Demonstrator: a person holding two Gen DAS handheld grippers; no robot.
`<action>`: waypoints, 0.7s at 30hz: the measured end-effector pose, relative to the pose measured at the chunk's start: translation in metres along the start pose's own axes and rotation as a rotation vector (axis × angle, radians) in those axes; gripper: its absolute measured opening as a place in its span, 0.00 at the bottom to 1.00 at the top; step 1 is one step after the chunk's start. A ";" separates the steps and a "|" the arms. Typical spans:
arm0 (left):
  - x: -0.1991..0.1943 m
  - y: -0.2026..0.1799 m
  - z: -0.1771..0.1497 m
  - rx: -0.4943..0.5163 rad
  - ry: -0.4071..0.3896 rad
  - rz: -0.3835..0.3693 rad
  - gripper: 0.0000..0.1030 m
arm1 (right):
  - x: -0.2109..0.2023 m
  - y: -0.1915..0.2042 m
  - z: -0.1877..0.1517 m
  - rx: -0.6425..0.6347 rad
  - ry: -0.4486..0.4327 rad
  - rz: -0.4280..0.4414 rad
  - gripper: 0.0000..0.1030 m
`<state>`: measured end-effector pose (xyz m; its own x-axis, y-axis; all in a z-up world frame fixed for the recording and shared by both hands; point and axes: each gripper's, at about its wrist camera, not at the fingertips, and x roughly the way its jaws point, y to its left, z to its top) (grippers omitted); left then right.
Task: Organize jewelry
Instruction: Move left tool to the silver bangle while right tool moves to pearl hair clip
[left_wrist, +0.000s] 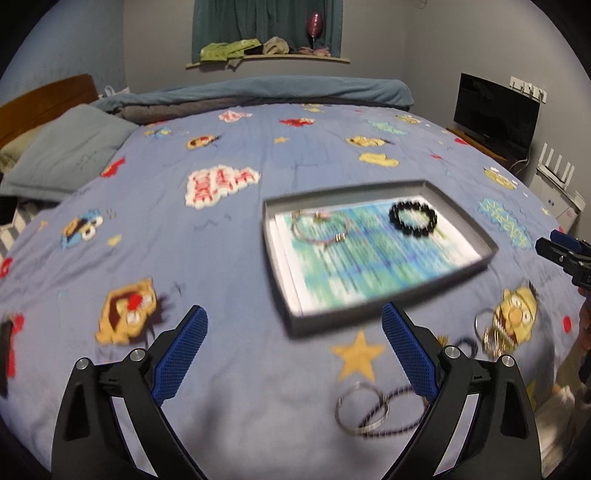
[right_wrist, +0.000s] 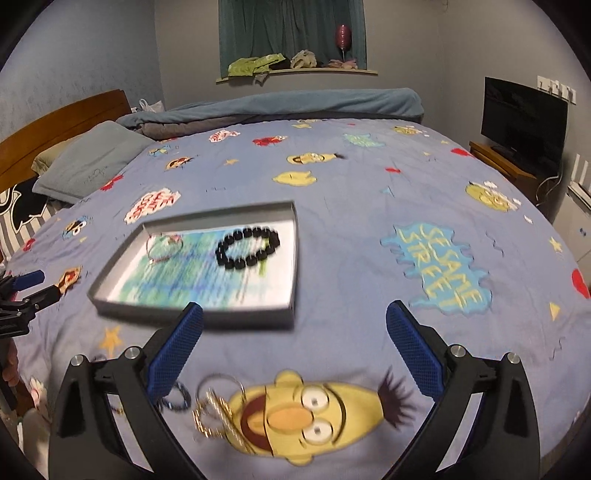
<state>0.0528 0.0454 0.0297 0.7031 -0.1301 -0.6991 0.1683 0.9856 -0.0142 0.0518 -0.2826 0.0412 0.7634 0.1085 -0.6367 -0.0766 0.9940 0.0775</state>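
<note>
1. Left claw (left_wrist: 293, 325): seen at the lower centre of the left wrist view, jaws spread wide with nothing between the blue pads, hovering over the bedspread (left_wrist: 221, 229).
2. Right claw (right_wrist: 293, 321): at the lower centre of the right wrist view, jaws likewise spread wide and empty; its tip also appears at the right edge of the left wrist view.
3. Grey tray (left_wrist: 461, 206) (right_wrist: 122, 240): a shallow rectangular tray lying on the bed, right of centre in the left wrist view and left of centre in the right wrist view; a blurred printed sheet lines its floor.
4. Black bead bracelet (left_wrist: 413, 218) (right_wrist: 248, 247): inside the tray, toward its far right corner.
5. Thin pink bracelet (left_wrist: 321, 229) (right_wrist: 164, 245): inside the tray, at its far left part, apart from the bead bracelet.
6. Silver bangle (left_wrist: 362, 408): on the bedspread outside the tray, lower right of the left wrist view, overlapping a dark twisted cord bracelet (left_wrist: 391, 413).
7. Gold jewelry cluster (left_wrist: 495, 334) (right_wrist: 218, 410): on the bedspread beside the yellow cartoon face (right_wrist: 314, 410), blurred; a dark braided bracelet (right_wrist: 177, 398) lies just left of it.
</note>
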 end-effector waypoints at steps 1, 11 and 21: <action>0.000 -0.001 -0.009 -0.001 0.002 0.016 0.92 | -0.003 -0.001 -0.006 -0.002 -0.009 -0.002 0.95; 0.008 -0.016 -0.060 -0.011 0.023 0.007 0.92 | -0.008 0.012 -0.060 -0.057 -0.004 -0.002 0.95; 0.024 -0.044 -0.081 0.067 0.055 -0.027 0.91 | 0.002 0.030 -0.092 -0.120 -0.012 -0.018 0.86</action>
<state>0.0059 0.0082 -0.0446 0.6589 -0.1483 -0.7374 0.2337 0.9722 0.0133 -0.0082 -0.2517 -0.0285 0.7728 0.0910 -0.6281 -0.1382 0.9900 -0.0267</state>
